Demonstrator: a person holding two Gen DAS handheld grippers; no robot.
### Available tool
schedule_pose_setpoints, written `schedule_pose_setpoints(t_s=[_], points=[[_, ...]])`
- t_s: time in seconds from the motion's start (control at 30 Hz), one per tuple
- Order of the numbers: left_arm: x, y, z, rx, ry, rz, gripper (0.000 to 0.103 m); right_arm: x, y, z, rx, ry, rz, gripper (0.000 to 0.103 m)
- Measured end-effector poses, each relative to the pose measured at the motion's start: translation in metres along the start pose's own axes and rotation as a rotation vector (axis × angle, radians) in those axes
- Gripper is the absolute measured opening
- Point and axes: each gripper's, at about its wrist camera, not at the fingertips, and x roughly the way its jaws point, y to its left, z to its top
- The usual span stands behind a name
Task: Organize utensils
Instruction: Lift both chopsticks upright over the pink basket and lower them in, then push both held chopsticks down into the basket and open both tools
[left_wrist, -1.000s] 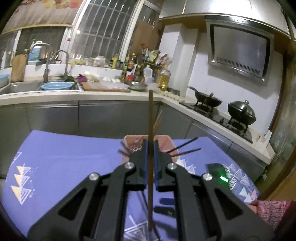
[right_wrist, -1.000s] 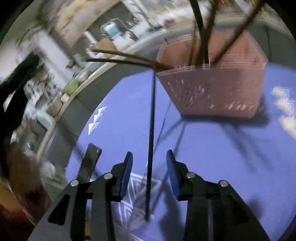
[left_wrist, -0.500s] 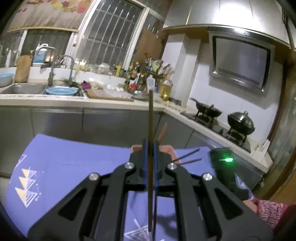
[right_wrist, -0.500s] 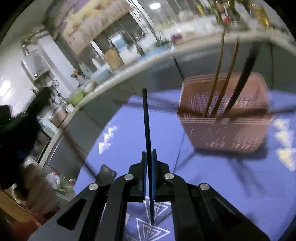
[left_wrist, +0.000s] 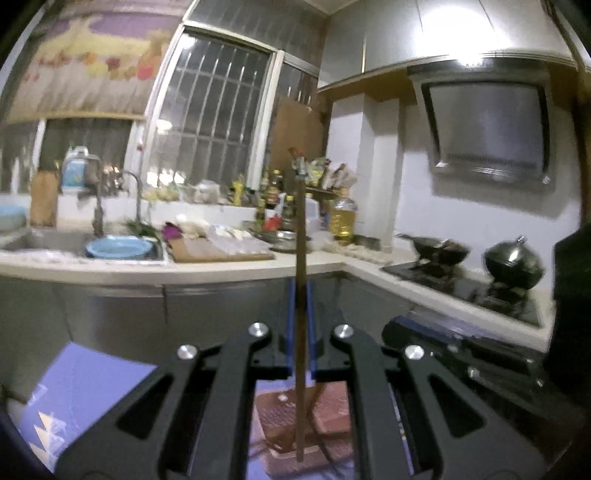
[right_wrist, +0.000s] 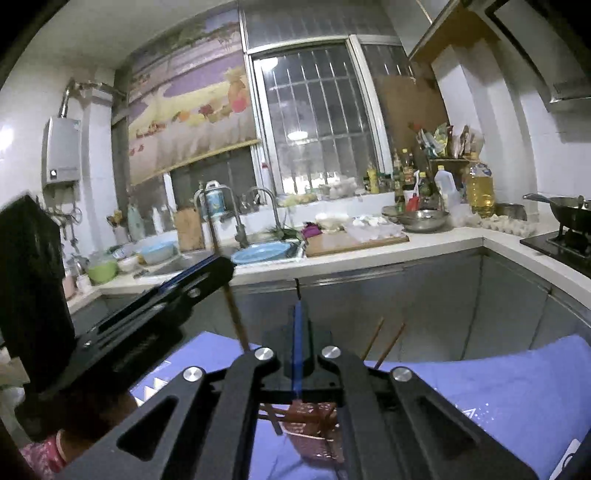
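Gripping, left gripper: its blue-padded fingers are pressed against a brown chopstick, which stands upright between them.
Brown chopstick, reach: the top end rises in front of the bottles on the far counter; the bottom end hangs over the pink basket below.
Right gripper: its jaws are clamped together on a thin dark chopstick, seen almost edge-on, with the tip poking up above the blue pads.
Right view, left side: the left gripper shows from the side, with its brown chopstick slanting down out of it.
Pink basket: it sits under both grippers on the purple tablecloth, toward the cloth's far edge; how close to that edge cannot be told.
Basket contents: several brown chopsticks stand or lean in it, and two stick up past the right gripper's body.
Tablecloth: white triangle patterns show near its left and right edges.
Beyond the table: a steel cabinet front, a counter with a sink, a blue basin and a cutting board.
Counter, right corner: an oil bottle, then a stove with a wok and a lidded pot.
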Motion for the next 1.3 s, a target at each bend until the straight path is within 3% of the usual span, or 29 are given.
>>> schedule_pose_setpoints(t_s=[0.1, 0.2, 0.27, 0.37, 0.4, 0.43, 0.5, 0.57, 0.67, 0.83, 0.87, 0.9, 0.93, 1.03, 1.17, 1.3], points=[[0.016, 0.004, -0.011, -0.033, 0.066, -0.011, 0.005, 0.007, -0.015, -0.009, 0.072, 0.063, 0.080, 0.000], [0.005, 0.013, -0.024, -0.067, 0.082, -0.043, 0.005, -0.012, -0.016, -0.020, 0.042, 0.091, 0.192, 0.001], [-0.008, 0.019, -0.031, -0.085, 0.087, -0.067, 0.005, -0.019, -0.012, -0.046, -0.034, 0.194, 0.261, 0.002], [-0.035, 0.030, -0.040, -0.100, 0.090, -0.087, 0.005, -0.015, -0.005, -0.094, -0.094, 0.366, 0.283, 0.010], [-0.042, 0.033, -0.042, -0.099, 0.091, -0.086, 0.005, -0.010, -0.006, -0.115, -0.090, 0.433, 0.273, 0.024], [-0.048, 0.035, -0.044, -0.098, 0.091, -0.088, 0.005, -0.004, -0.009, -0.127, -0.072, 0.478, 0.270, 0.048], [-0.060, 0.039, -0.049, -0.097, 0.096, -0.091, 0.005, 0.010, -0.016, -0.151, 0.008, 0.568, 0.277, 0.059], [-0.072, 0.043, -0.054, -0.097, 0.105, -0.090, 0.005, 0.029, -0.013, -0.168, 0.051, 0.651, 0.287, 0.059], [-0.085, 0.048, -0.063, -0.107, 0.125, -0.078, 0.005, 0.057, 0.002, -0.181, -0.027, 0.751, 0.218, 0.059], [-0.098, 0.059, -0.074, -0.136, 0.144, -0.055, 0.005, 0.098, 0.029, -0.195, -0.177, 0.804, 0.134, 0.044], [-0.100, 0.062, -0.076, -0.141, 0.147, -0.050, 0.005, 0.099, 0.036, -0.197, -0.238, 0.794, 0.104, 0.035], [-0.102, 0.064, -0.078, -0.145, 0.150, -0.047, 0.005, 0.098, 0.043, -0.198, -0.291, 0.784, 0.094, 0.019], [-0.103, 0.067, -0.081, -0.149, 0.155, -0.040, 0.005, 0.098, 0.045, -0.197, -0.283, 0.798, 0.125, 0.008], [-0.105, 0.071, -0.084, -0.156, 0.164, -0.027, 0.005, 0.096, 0.043, -0.195, -0.267, 0.837, 0.141, 0.005], [-0.105, 0.069, -0.081, -0.157, 0.161, -0.037, 0.005, 0.065, 0.024, -0.167, -0.129, 0.753, 0.196, 0.005], [-0.096, 0.061, -0.069, -0.159, 0.145, -0.065, 0.005, 0.016, 0.008, -0.113, -0.048, 0.552, 0.230, 0.005]])
